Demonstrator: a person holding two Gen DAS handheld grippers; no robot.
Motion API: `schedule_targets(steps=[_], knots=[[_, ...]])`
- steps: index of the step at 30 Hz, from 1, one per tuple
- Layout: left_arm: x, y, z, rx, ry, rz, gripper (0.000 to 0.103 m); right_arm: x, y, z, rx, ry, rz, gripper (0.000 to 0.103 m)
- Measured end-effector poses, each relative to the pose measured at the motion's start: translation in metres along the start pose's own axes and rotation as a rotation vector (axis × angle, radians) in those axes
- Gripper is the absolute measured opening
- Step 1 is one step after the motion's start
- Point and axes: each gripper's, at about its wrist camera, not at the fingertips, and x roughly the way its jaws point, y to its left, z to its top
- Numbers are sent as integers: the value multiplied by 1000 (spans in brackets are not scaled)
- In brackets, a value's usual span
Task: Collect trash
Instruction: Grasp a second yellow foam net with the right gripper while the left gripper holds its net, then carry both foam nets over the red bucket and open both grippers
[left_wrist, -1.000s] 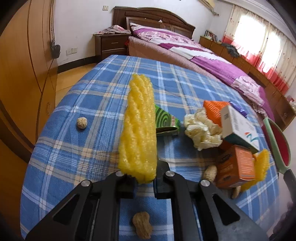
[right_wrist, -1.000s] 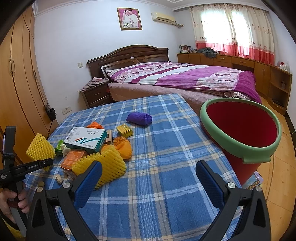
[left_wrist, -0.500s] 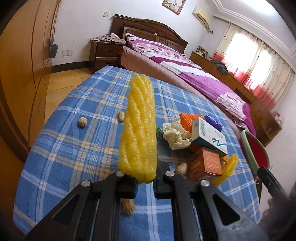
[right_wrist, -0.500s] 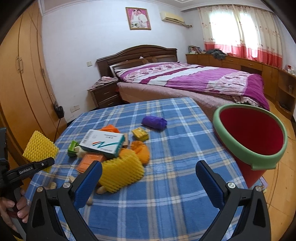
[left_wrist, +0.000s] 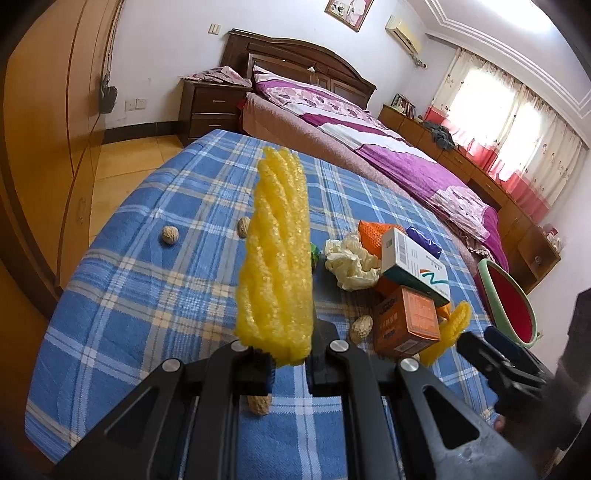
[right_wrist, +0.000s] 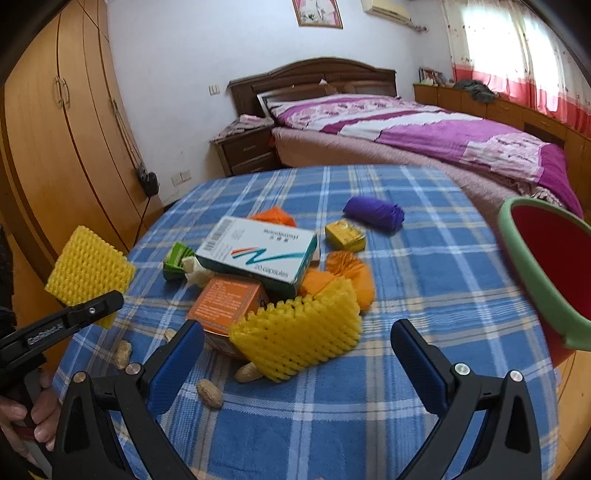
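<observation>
Left gripper (left_wrist: 290, 360) clamps a yellow foam net (left_wrist: 277, 258); right gripper (right_wrist: 297, 354), jaws spread, should straddle the second net (right_wrist: 299, 336) at frame centre squarely.

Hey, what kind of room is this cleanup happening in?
A home bedroom, most likely. A made bed with a purple patterned cover and dark wooden headboard fills the back, a nightstand stands beside it, and a tall wooden wardrobe lines the left wall.

Black claws (right_wrist: 297, 363), blue pads (right_wrist: 176, 358)
</observation>
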Motion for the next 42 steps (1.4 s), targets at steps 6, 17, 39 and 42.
schedule_targets(steps=[6,17,39,42], knots=[[1,-4,-2,8,3,-7,11,12,-9,-3,21,44,31,94],[-3,-21,-4,49,-2,-32,11,20,-15,-6,35,81,130,18],[-14,-90,13,134,2,-163,11,-69,-59,9,125,-91,72,13],[-10,-108,14,161,12,-186,11,-80,-71,13,141,-114,49,13]])
